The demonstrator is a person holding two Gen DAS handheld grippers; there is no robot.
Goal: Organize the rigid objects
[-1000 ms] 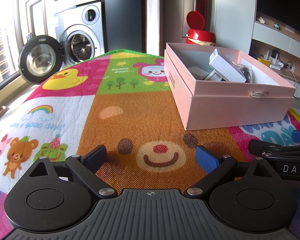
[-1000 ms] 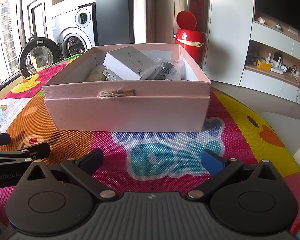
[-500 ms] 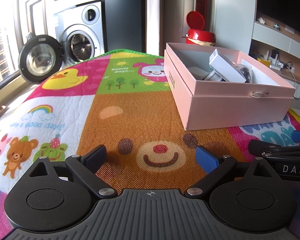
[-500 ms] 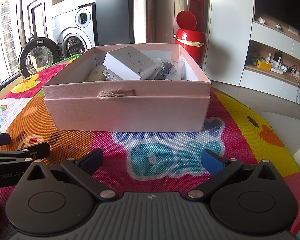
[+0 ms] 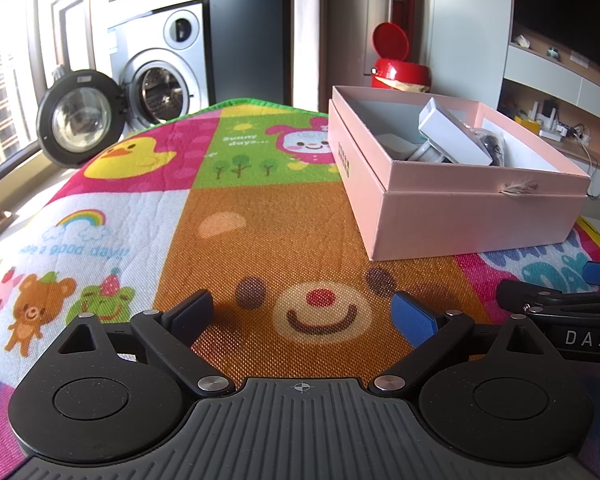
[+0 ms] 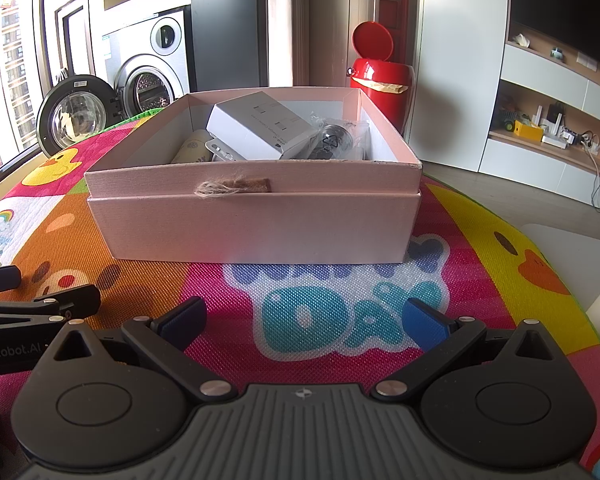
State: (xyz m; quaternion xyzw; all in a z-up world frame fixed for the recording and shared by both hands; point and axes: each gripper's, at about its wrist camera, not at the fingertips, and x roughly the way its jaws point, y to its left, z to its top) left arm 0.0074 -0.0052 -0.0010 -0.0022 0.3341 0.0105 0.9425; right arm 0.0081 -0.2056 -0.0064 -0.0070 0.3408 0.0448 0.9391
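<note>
An open pink cardboard box (image 6: 252, 224) stands on a colourful cartoon play mat (image 6: 340, 320). Inside it a white carton (image 6: 260, 126) leans on other items, with a dark object in a clear bag (image 6: 334, 140) and a cream tube (image 6: 194, 150) beside it. The box also shows in the left wrist view (image 5: 476, 216), at the right. My left gripper (image 5: 304, 314) is open and empty, low over the mat, left of the box. My right gripper (image 6: 306, 318) is open and empty, in front of the box's near wall.
The mat (image 5: 140, 200) covers a raised surface whose edges fall away at the left and right. Behind it stand a washing machine with its door open (image 5: 80, 118), a red lidded bin (image 6: 380, 68) and white shelving (image 6: 540, 128).
</note>
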